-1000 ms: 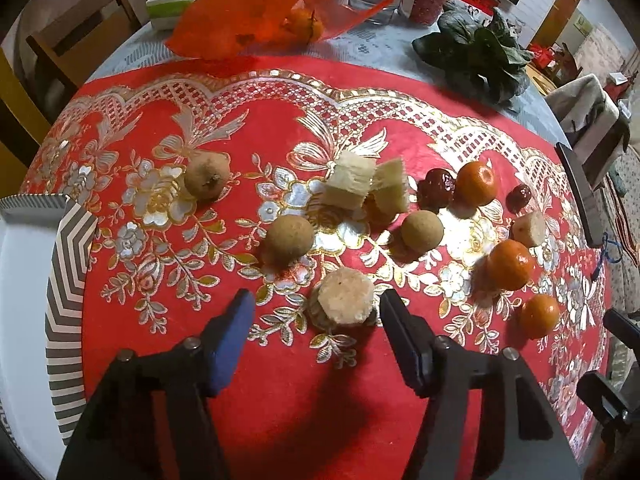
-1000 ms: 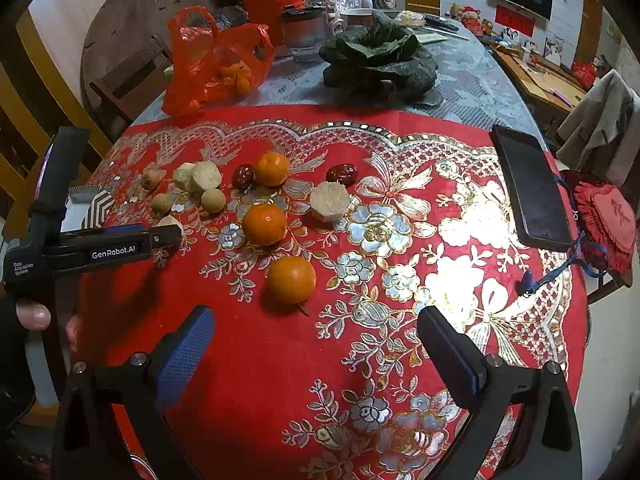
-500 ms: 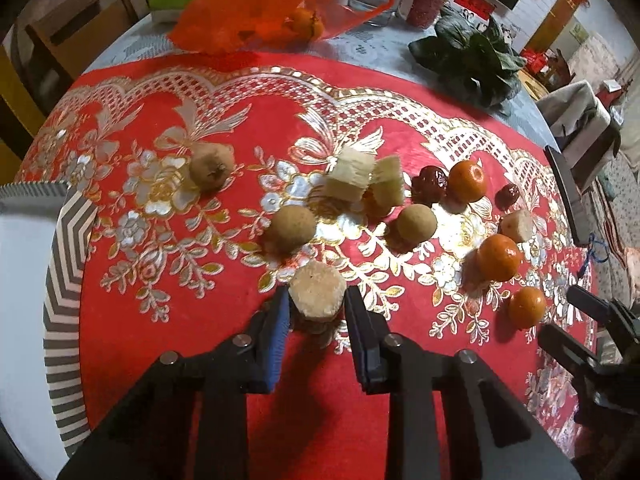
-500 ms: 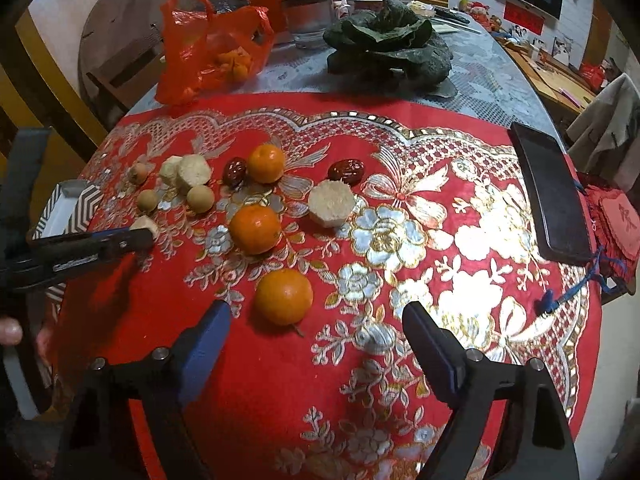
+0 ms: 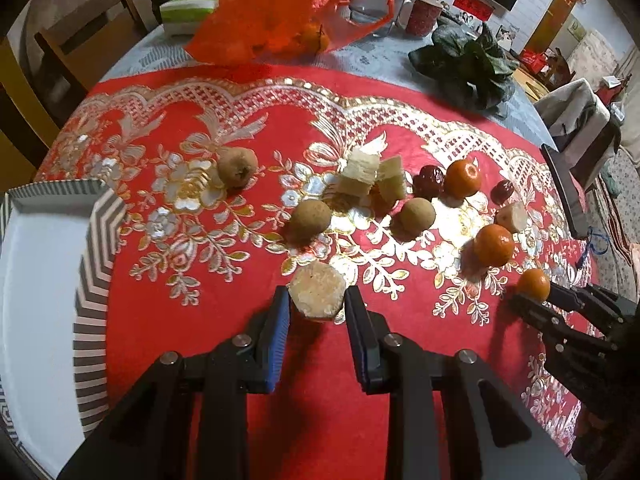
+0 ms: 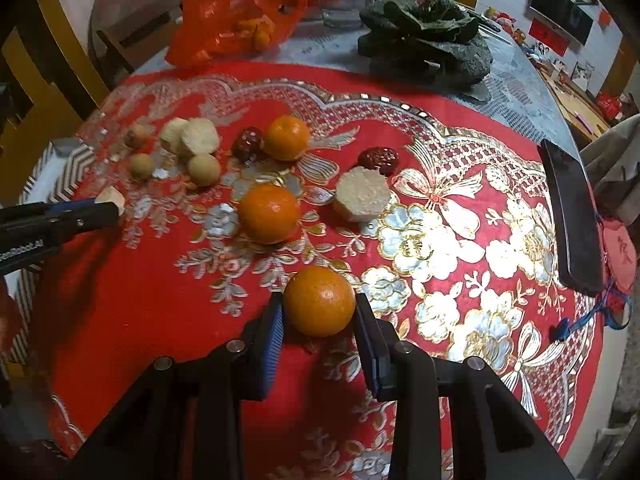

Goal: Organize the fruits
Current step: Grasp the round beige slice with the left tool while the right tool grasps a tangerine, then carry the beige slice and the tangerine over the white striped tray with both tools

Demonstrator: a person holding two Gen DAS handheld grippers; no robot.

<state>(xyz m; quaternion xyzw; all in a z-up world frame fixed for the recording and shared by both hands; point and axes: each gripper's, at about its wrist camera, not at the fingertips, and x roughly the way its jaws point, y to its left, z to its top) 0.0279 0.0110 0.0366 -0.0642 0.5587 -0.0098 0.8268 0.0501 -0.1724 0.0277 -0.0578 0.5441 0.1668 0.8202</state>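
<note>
— Both grippers have closed in since a second ago. The left gripper fingers pinch a pale chunk above the red surface.

— And the right gripper?

— Closing (fingers flanking, apparently touching) on the nearest orange, low over the cloth.

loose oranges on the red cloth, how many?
3. One orange sits between the right gripper pads as they close; one mid-cloth; one farther back beside a red date. The orange bag holds more, uncountable.
</note>
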